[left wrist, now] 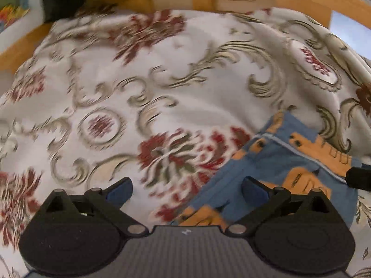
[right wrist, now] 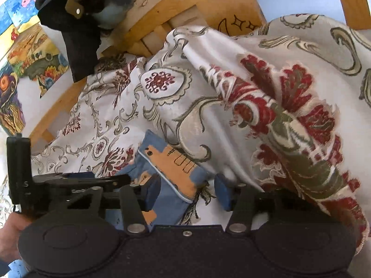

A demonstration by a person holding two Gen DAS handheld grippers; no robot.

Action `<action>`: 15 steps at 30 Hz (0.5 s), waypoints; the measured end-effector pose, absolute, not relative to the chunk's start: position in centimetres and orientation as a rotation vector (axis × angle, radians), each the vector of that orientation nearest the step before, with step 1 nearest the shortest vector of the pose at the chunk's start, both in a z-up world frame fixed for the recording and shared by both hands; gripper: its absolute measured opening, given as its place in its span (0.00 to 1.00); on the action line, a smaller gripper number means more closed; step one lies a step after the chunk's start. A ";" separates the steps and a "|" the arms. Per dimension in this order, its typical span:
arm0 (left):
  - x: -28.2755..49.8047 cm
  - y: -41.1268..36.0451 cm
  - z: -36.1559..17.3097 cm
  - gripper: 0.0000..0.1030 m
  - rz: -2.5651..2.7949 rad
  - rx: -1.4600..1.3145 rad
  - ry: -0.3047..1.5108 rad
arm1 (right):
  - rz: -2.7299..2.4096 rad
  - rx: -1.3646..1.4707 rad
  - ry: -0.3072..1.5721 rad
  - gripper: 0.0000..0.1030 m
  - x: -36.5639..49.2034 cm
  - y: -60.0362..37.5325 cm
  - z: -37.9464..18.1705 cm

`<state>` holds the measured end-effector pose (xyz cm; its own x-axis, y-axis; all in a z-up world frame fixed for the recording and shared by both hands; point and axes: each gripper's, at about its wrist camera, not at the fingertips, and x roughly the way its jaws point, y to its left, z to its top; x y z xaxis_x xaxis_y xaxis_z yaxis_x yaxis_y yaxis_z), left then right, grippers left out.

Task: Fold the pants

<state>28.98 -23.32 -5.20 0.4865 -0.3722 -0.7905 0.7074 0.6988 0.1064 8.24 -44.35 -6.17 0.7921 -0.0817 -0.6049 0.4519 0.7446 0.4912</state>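
Note:
The pants [left wrist: 280, 162] are small and blue with orange patches, lying crumpled on a white floral bedspread [left wrist: 162, 74]. My left gripper [left wrist: 186, 188] is open just above the cover at the pants' left edge; its right finger [left wrist: 252, 188] is over the blue cloth and nothing is held. In the right wrist view the pants [right wrist: 176, 176] lie between the fingers of my right gripper [right wrist: 187, 192], which is open, its jaws standing apart on either side of a white-piped seam. The right gripper's tip [left wrist: 359, 177] shows at the left view's right edge.
A raised fold of the bedspread [right wrist: 289, 106] bulges close on the right. A wooden bed frame [right wrist: 167, 7] runs along the far side, with dark clothing [right wrist: 74, 30] hanging over it. A hand [right wrist: 9, 229] holds the left gripper's black body [right wrist: 19, 169].

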 end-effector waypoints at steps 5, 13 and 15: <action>28.5 -22.3 -5.3 1.00 -0.605 0.453 0.854 | -0.295 0.708 0.607 0.48 8.8 -44.3 -6.6; 29.2 -23.4 -2.4 0.96 -0.560 0.459 0.847 | -0.321 0.786 0.577 0.11 8.5 -45.1 -7.3; 29.2 -23.5 -0.8 0.96 -0.616 0.425 0.841 | -0.324 0.685 0.569 0.10 8.7 -44.0 -6.6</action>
<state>29.22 -23.46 -0.84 0.5115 -0.3330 -0.7921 0.6545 0.7483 0.1080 8.66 -44.02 -6.62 0.8015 -0.0966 -0.5901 0.4580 0.7336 0.5021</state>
